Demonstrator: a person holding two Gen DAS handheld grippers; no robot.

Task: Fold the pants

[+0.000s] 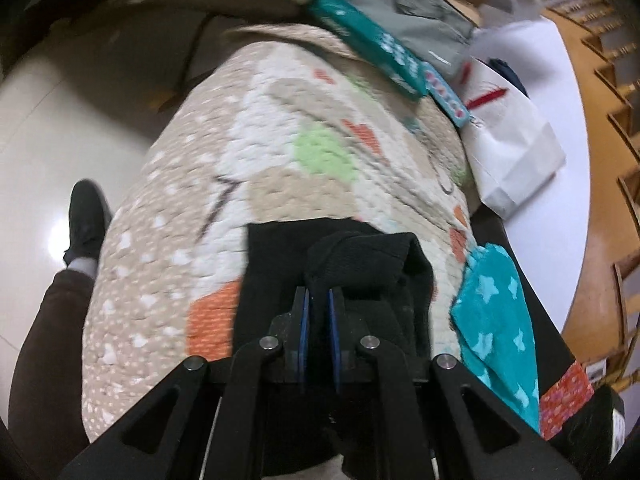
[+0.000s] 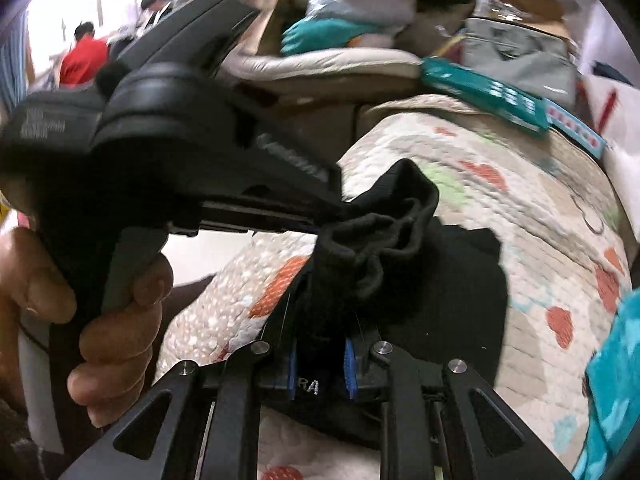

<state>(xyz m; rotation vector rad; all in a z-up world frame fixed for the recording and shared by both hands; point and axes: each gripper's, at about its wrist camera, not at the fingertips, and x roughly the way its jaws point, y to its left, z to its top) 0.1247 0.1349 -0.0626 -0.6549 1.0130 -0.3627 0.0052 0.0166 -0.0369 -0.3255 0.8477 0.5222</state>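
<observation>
Two claws and one pair of black pants (image 1: 340,264) on a quilted mat (image 1: 256,148) printed with orange hearts and one green patch. The left claw (image 1: 319,300) has its two blue-padded fingers drawn close together, with a bunched fold of the black cloth pinched between them; the remaining cloth lies flat on the mat ahead of and beneath the tips. The right claw (image 2: 320,344) is likewise nearly closed, its blue pads pressing a thick gather of the pants (image 2: 384,240), which rises crumpled just ahead of its tips and spreads flat to their right. In the right wrist view the body of the left claw crosses from the upper left, its tip meeting the same gather, so both claws grip the cloth close beside each other; one hand (image 2: 100,320) wraps its handle at the left. To the right of the left claw, touching the mat's edge, lies one teal towel with pale stars (image 1: 496,320). Far ahead of the claws, at the mat's far edge, sit one teal box (image 1: 368,46) and, just beside it, one smaller pale blue box (image 1: 446,94). Beyond them are one grey bag (image 1: 416,12) and one white paper bag (image 1: 512,148). To the left of the left claw, below the mat, one black shoe (image 1: 86,216) stands on the pale floor (image 1: 60,120). Motion blur softens the far clutter.
</observation>
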